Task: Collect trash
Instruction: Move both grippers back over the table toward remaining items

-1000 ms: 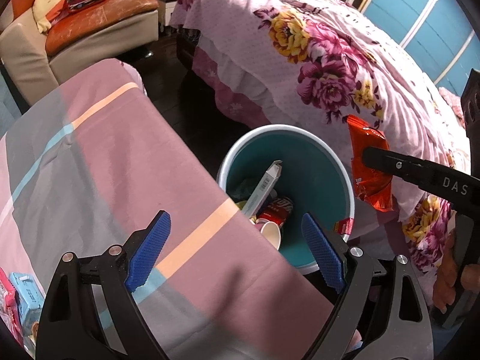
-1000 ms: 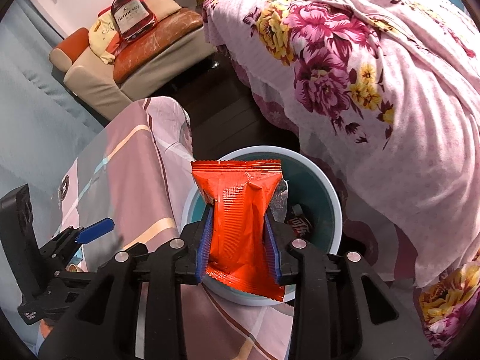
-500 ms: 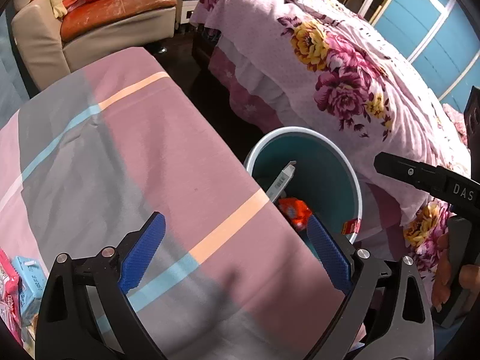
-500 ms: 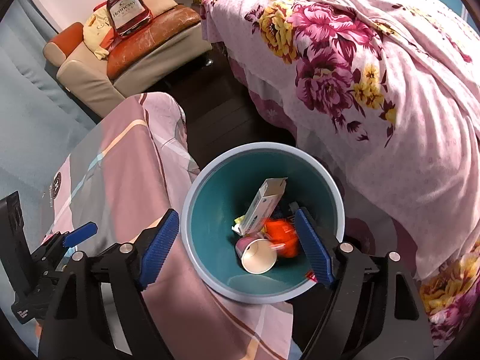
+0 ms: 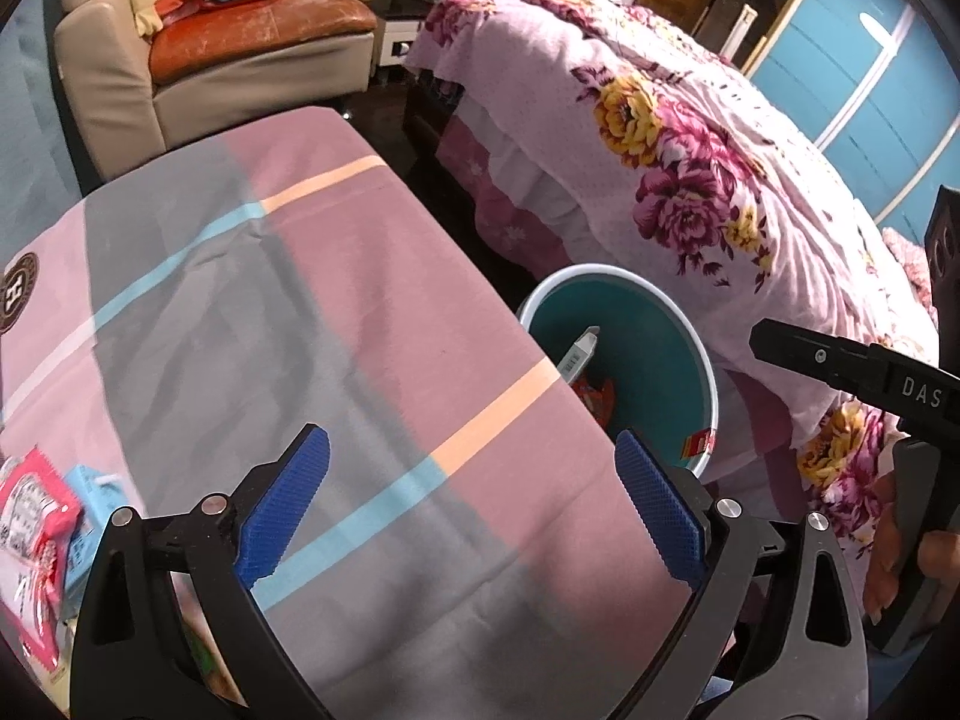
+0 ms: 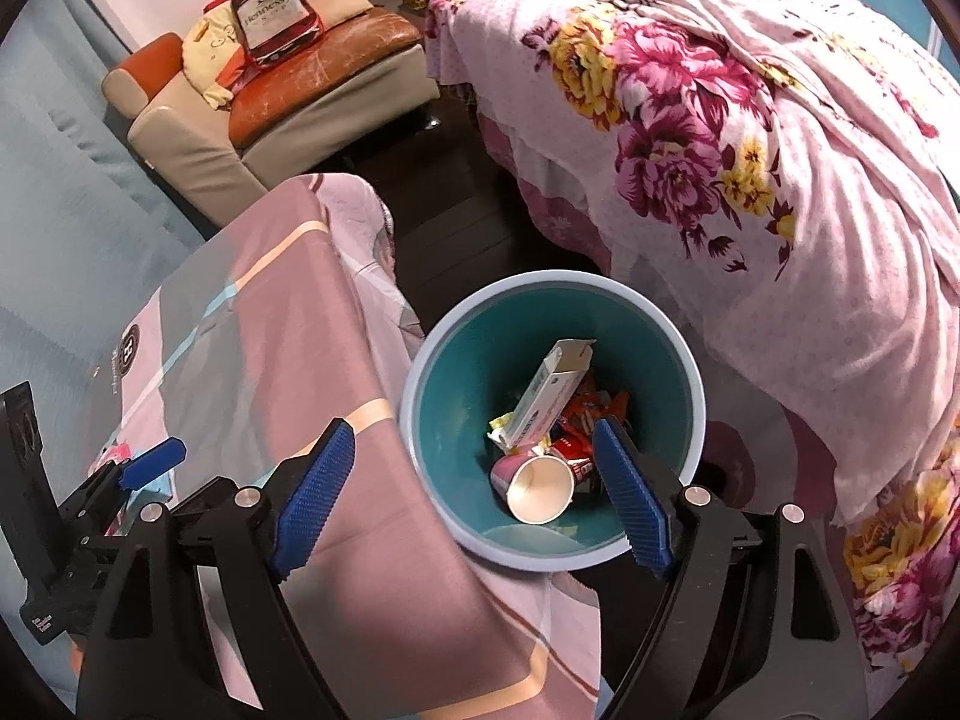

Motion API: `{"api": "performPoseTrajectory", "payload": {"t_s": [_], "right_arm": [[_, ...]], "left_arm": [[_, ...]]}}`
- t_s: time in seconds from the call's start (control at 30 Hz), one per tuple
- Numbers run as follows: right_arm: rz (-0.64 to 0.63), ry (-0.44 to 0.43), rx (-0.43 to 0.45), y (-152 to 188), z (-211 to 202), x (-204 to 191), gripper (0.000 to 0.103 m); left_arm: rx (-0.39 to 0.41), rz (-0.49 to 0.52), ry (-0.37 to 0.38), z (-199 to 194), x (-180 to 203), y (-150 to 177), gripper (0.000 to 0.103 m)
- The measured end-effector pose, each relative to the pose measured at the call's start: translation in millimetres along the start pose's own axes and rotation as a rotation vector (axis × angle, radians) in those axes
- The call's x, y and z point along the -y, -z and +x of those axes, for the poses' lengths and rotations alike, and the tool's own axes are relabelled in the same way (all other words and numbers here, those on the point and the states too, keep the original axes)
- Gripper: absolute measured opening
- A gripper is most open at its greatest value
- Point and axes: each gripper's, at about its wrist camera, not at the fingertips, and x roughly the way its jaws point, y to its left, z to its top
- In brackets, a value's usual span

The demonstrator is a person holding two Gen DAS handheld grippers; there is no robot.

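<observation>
The right gripper [image 6: 468, 486] hangs above the bin [image 6: 420, 396], jaws apart and empty; the orange wrapper [image 6: 591, 405] lies inside among a carton [image 6: 549, 393] and paper cup [image 6: 537, 486]. The left gripper [image 5: 471, 504] (also wide and empty) hovers over the table [image 5: 336, 312]. Best next: sweep it toward the packets [image 5: 42, 516] at the table's left edge, approaching low and square.

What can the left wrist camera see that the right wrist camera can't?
Only the left wrist view shows the pink snack packet and light blue carton at the near left edge of the striped cloth, plus blue wall panels. Only the right wrist view looks down into the bin, showing the pink paper cup and the whole white carton. Both show the round teal bin, the pink, grey and blue striped tablecloth, the flowered bedspread and the orange and beige sofa.
</observation>
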Motion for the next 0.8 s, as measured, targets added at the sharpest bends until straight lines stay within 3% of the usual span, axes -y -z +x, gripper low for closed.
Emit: {"api": "performPoseTrajectory", "payload": {"t_s": [0.4,0.8], "right_arm": [[-0.093,-0.055,-0.019,23,-14,-61,0.082],[-0.270,-0.097,-0.094,55,-8,-149,0.082]], "left_arm": [[0.059,-0.047,-0.051,-48,-40,30,0.097],[0.131,-0.189,-0.173,-107,-139,69,0.097]]}}
